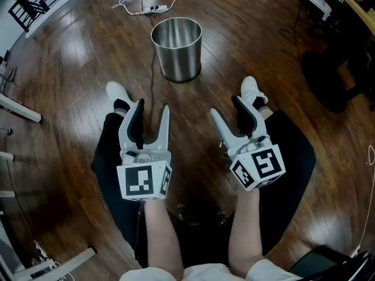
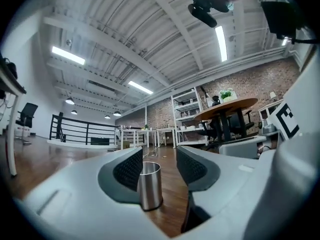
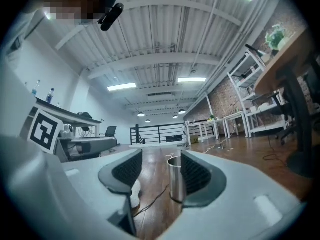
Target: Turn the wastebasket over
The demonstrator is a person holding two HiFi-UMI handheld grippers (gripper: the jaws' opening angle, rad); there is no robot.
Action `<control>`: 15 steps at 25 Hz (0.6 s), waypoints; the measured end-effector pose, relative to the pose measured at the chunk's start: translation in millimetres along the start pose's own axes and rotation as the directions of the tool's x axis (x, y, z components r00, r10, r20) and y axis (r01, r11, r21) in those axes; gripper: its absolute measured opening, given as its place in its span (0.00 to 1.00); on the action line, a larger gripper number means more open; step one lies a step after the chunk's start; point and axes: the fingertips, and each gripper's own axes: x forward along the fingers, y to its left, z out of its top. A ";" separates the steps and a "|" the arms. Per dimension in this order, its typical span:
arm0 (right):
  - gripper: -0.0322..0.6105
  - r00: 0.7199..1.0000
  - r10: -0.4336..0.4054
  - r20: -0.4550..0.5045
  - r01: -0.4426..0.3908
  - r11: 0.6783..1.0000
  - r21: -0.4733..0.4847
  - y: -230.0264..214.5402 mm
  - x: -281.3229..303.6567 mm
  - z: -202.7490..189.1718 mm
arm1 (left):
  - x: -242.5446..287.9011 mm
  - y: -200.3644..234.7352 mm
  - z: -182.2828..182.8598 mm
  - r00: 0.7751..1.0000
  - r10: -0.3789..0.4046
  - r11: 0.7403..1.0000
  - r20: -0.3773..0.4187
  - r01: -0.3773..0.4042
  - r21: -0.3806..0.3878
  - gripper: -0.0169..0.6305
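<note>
Wastebasket (image 1: 176, 48) stands upright at upper centre; approach step.
Left tongs (image 1: 151, 113) and right tongs (image 1: 228, 111) gape empty, well short; next, probably reach forward and grip it.

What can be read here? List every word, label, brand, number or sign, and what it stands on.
No readable words, brands or numbers anywhere.
On the left tool, the left marker cube: black-and-white square code, no letters.
On the right tool, the right marker cube: the same kind of code.
On the wastebasket: plain metal, no label showing.
</note>
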 end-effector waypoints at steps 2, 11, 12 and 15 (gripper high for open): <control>0.46 0.999 -0.008 -0.031 0.007 1.000 -0.021 18.7 -41.5 -5.6 | -42.1 -22.0 6.6 1.000 -0.009 1.000 0.007 0.009 -0.012 0.39; 0.66 0.984 -0.178 -0.020 0.172 0.973 -0.155 70.4 -193.5 9.7 | -207.7 -73.3 3.3 0.999 0.028 0.999 -0.032 -0.029 -0.027 0.60; 0.66 0.982 -0.188 -0.018 0.183 0.969 -0.164 76.2 -209.8 11.2 | -223.7 -79.2 6.5 0.999 0.033 0.999 -0.032 -0.034 -0.020 0.60; 0.66 0.985 -0.168 -0.032 0.160 0.969 -0.188 98.5 -244.9 8.6 | -266.1 -88.7 15.6 0.998 0.066 0.998 -0.017 -0.066 -0.013 0.61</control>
